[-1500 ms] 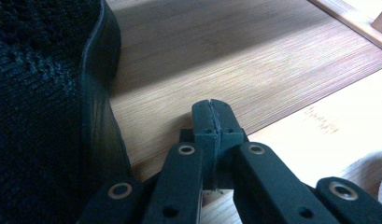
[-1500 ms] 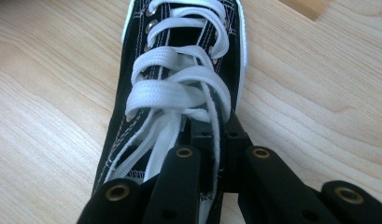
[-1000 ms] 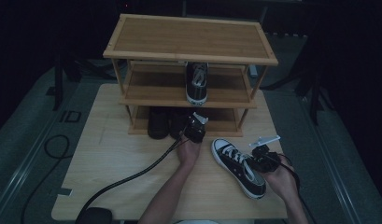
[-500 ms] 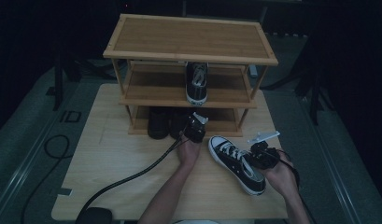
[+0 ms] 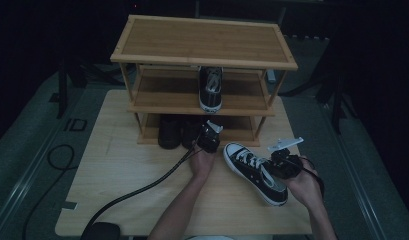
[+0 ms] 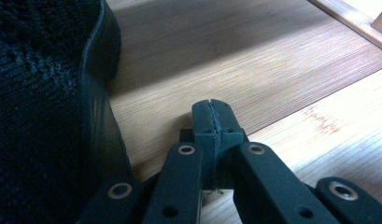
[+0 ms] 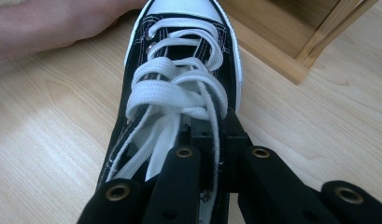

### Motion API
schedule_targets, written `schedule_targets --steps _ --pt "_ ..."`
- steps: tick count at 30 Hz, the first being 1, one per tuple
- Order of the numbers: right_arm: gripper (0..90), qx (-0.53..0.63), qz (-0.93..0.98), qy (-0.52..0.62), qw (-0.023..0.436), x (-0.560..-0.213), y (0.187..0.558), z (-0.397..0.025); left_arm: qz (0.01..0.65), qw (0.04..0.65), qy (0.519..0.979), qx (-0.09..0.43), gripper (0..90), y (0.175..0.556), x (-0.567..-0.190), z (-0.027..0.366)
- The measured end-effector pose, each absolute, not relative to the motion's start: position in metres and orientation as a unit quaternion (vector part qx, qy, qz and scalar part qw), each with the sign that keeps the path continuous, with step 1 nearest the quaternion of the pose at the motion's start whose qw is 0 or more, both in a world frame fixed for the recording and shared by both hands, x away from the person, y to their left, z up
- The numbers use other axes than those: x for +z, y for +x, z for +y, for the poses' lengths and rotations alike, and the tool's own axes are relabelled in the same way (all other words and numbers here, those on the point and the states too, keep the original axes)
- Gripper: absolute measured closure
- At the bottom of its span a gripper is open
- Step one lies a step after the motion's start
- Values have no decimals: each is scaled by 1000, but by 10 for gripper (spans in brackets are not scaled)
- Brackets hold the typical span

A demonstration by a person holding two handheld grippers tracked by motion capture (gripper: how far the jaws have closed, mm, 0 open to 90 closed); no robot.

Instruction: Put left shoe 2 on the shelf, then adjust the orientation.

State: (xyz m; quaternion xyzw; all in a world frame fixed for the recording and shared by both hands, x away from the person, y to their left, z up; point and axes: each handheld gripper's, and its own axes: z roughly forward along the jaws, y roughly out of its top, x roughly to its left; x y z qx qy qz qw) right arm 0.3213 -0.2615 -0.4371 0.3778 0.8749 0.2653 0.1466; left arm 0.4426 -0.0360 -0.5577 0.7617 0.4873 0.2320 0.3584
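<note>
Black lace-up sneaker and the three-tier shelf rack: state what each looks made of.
Black lace-up sneaker: likely matte canvas, with visible stitching, flat white woven laces, metal eyelets and a smooth white toe cap, probably rubber. Three-tier shelf rack: light wood, perhaps bamboo, judging by fine straight grain and a low sheen.

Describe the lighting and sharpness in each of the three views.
High view: dim and underexposed, surroundings nearly black, the sneaker and shoe rack still readable. Left gripper view: bright wood with a broad shadow band; the dark shoe beside the left gripper looks soft. Right gripper view: evenly lit, laces crisp, right gripper near the lens.
</note>
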Motion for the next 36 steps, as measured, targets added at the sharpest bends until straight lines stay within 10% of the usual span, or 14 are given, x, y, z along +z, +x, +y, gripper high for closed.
schedule_targets --steps 36 --pt "881 295 892 311 145 -404 320 -258 488 359 761 231 900 443 -558 -36"
